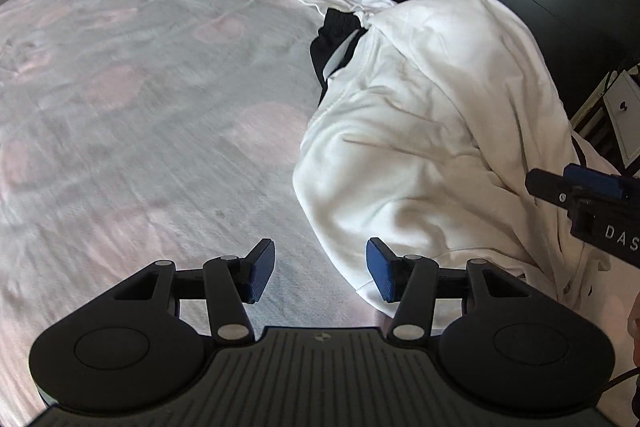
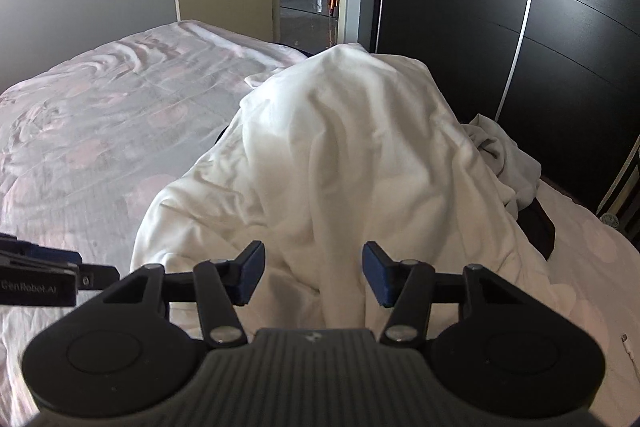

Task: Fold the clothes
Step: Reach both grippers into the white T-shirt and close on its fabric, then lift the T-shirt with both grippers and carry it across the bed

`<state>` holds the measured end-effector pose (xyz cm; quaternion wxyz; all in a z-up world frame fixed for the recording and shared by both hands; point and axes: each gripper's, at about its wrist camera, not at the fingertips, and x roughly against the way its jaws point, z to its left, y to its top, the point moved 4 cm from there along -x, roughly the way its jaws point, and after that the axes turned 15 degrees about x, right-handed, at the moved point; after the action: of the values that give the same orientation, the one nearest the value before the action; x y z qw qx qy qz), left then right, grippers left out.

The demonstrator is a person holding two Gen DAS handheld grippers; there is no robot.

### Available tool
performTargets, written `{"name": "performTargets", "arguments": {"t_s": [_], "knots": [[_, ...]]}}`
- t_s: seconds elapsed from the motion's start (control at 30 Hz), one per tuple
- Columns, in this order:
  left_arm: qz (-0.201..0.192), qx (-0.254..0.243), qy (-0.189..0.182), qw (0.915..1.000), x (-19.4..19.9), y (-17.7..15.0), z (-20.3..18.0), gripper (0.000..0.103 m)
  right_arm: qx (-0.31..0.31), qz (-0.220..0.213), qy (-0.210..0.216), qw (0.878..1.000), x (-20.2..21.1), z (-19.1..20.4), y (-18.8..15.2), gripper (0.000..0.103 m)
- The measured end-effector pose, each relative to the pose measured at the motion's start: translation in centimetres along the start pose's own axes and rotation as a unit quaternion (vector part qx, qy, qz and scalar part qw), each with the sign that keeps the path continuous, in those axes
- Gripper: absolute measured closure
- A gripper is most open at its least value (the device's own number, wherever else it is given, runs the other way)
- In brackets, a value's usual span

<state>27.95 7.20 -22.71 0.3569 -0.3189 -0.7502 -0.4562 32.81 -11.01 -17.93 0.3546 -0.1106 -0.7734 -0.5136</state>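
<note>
Clothes lie heaped on the right half of the left wrist view: 1 white garment (image 1: 432, 131) covers 1 black garment (image 1: 336, 43), on the pale patterned bedcover (image 1: 140, 107). The left gripper (image 1: 321, 275) at lower centre has its jaws partly apart and holds nothing; its right pad sits just at the white hem, contact unclear. The right gripper (image 1: 592, 203) enters at the right edge, over the white cloth.

In the right wrist view, the white garment (image 2: 340, 155) fills the centre. The right gripper (image 2: 313, 275) points down at it, jaws partly apart, gripping nothing. The left gripper (image 2: 44, 275) shows at lower left. A grey cloth (image 2: 504, 155) lies at right.
</note>
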Motion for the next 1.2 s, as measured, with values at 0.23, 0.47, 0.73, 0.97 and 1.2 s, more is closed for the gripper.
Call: {"name": "performTargets", "arguments": {"t_s": [0.23,0.47,0.73,0.97,1.2], "knots": [[0.025,0.021,-0.013,0.9994,-2.6,0.2,-0.3,0.076,0.002,0.031,-0.013,0.999,-3.1,-0.2,0.3,0.075],[-0.017,0.027,-0.021,0.9993,-0.4,1.1,-1.4,0.103,-0.007,0.013,-0.030,0.999,-1.5,-0.8,0.8,0.098],[-0.126,0.025,0.002,0.9917,7.4,4.7,-1.5,0.103,0.014,-0.068,-0.037,0.997,5.2,-0.9,4.0,0.098],[-0.216,0.032,0.055,0.9744,16.7,6.7,2.1,0.103,0.026,-0.134,0.034,0.990,10.7,3.8,8.1,0.098],[-0.314,0.073,0.115,0.9398,29.7,5.9,9.5,0.103,0.060,-0.196,0.141,0.969,16.2,12.9,11.8,0.098]]}}
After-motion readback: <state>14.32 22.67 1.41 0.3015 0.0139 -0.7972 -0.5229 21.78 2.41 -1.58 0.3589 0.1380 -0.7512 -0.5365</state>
